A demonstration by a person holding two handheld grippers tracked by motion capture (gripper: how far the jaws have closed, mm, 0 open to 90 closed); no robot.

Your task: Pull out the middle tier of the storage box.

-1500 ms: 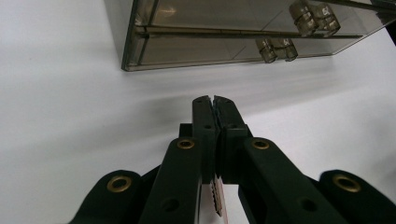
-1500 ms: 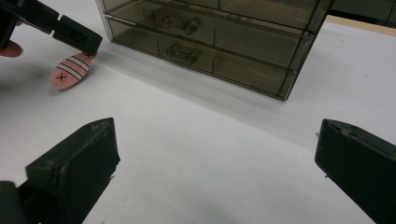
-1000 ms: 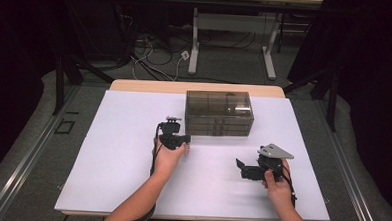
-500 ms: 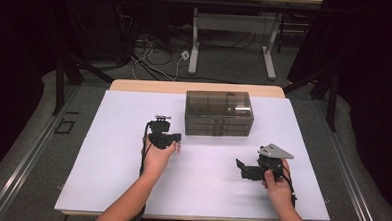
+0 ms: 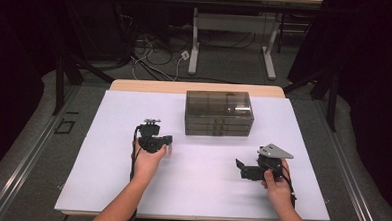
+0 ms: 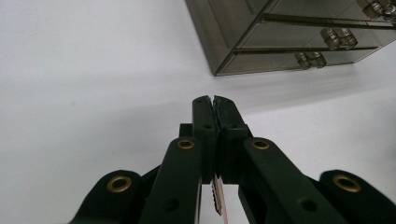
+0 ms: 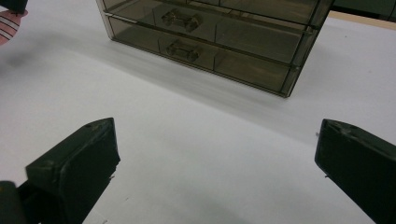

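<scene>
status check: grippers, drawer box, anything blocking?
Left gripper shut, empty. Right gripper open, empty. Drawer box untouched, drawers closed. White table between: nothing blocking.

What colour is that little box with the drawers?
The drawer box is see-through smoky grey-brown plastic, clearest in the right gripper view.

Desk (image 5: 105, 186), wooden edge exposed at twelve o'clock, covered by a white sheet (image 5: 200, 186). A smoked transparent drawer cabinet (image 5: 219, 113) stands directly on the sheet toward twelve o'clock, its knobbed drawer fronts facing six o'clock.
</scene>
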